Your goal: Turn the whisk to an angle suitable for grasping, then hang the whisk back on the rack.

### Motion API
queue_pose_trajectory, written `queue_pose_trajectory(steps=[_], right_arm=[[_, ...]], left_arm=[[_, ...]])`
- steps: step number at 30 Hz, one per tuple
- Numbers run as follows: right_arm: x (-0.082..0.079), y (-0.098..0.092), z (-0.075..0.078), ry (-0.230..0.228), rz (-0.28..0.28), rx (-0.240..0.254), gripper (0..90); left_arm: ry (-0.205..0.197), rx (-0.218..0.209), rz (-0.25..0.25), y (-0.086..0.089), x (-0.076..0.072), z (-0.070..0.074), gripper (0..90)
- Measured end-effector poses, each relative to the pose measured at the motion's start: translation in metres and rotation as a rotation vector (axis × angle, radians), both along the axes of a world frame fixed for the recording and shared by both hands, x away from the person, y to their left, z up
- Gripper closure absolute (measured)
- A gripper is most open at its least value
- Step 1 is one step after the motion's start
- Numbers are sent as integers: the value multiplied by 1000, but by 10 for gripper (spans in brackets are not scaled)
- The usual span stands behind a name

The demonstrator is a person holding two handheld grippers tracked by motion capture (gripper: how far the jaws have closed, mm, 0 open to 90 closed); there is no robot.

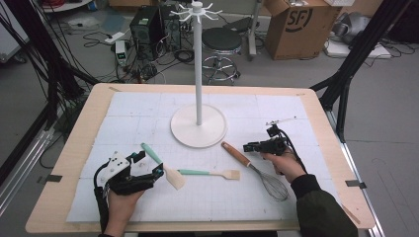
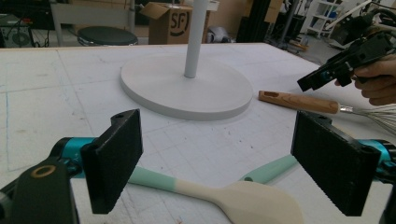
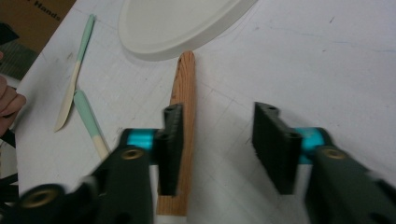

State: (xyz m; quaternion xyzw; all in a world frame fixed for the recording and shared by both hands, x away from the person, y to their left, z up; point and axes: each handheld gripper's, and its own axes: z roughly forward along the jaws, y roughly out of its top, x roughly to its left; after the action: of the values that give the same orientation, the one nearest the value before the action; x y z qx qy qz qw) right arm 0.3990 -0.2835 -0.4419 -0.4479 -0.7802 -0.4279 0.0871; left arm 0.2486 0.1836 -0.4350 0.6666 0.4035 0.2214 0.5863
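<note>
From the high view, a white stand (image 1: 198, 126) with a tall pole stood mid-table (image 1: 74, 148) on a gridded white mat (image 1: 237, 197). The left gripper (image 1: 157, 172), held low at the near left, hovered by a spatula (image 1: 163, 166) with a mint handle and cream blade. A second spatula (image 1: 210, 173) lay just to its right, and a whisk (image 1: 254, 170) with a wooden handle lay angled near the right gripper (image 1: 248, 147), gripped in a hand (image 1: 285, 165) in a dark sleeve.

In the left gripper view, the jaws stood wide apart over the mat, holding nothing. The first spatula (image 2: 219, 193) lay across the gap between them, the other's mint handle (image 2: 271, 169) just behind. The stand's base (image 2: 184, 88) sat beyond, with the whisk handle (image 2: 299, 101) and the right gripper (image 2: 310, 80) to its right.

In the right gripper view (slightly blurred), the jaws were parted and empty. The whisk handle (image 3: 184, 107) ran under the left jaw, its tip beside the stand's base (image 3: 177, 25). Both spatulas (image 3: 74, 74) (image 3: 89, 121) lay well off to the left.
</note>
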Motion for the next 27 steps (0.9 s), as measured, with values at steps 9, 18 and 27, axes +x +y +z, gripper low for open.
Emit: queue_pose_trajectory(steps=[9,18,27], right_arm=[[-8,-2,12,-41,14,36,357],[-14,-3,19,-49,25,39,349],[-15,1,16,-4,66,22,370]], left_arm=[[-2,4,2,0,-1,0,173],[1,3,3,0,-1,0,173],[0,6,0,0,-1,0,173]])
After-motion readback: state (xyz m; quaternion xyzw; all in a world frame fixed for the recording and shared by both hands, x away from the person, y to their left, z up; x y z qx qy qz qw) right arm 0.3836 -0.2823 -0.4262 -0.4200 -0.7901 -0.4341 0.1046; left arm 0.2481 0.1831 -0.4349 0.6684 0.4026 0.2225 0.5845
